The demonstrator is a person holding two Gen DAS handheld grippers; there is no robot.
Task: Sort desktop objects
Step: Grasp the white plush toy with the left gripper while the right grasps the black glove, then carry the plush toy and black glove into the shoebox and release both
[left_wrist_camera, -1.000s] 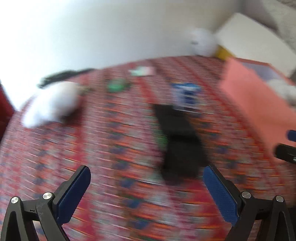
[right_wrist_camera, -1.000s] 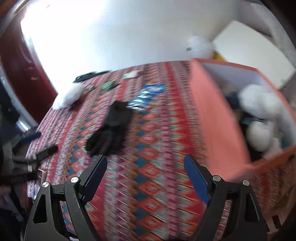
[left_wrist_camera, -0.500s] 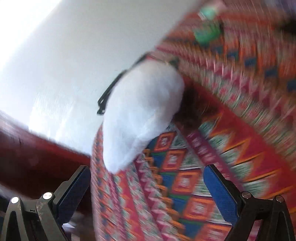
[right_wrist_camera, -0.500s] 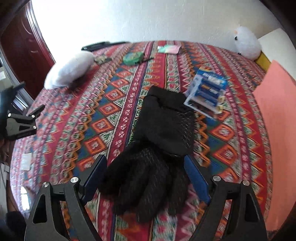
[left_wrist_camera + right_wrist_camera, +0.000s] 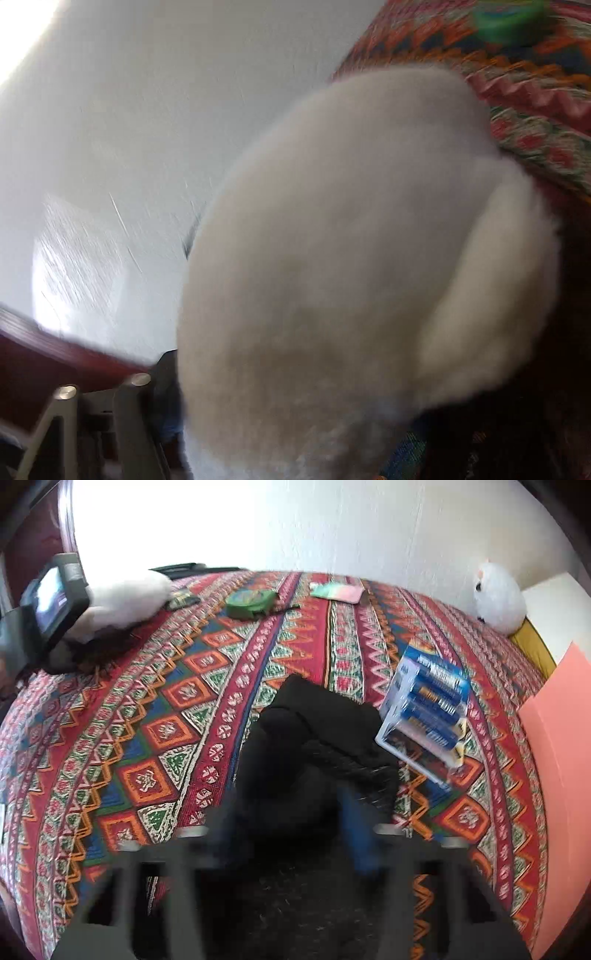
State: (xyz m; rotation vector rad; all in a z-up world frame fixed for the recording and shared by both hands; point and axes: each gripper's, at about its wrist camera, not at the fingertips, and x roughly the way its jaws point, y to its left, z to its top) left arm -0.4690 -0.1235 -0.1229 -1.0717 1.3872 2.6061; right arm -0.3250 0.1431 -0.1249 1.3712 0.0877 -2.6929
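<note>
A white fluffy plush [image 5: 351,280] fills the left wrist view, right between the fingers of my left gripper [image 5: 295,424]; only its left finger [image 5: 166,406] shows, and I cannot tell whether it grips. The plush also shows at the table's far left [image 5: 125,598] in the right wrist view, with the left gripper's body [image 5: 48,602] against it. My right gripper [image 5: 291,834] is closing on a pair of black gloves [image 5: 314,746] on the patterned cloth, its blue pads blurred and pressed against the fabric.
A pack of blue batteries [image 5: 428,709] lies just right of the gloves. A green pouch [image 5: 251,602] and a pale card [image 5: 336,590] lie at the back. A second white plush [image 5: 498,598] sits at the far right. The orange box wall [image 5: 557,775] stands on the right.
My left gripper has pushed forward onto the white plush, which now fills its view. My right gripper has come down over the black gloves and its fingers have drawn together on them.
</note>
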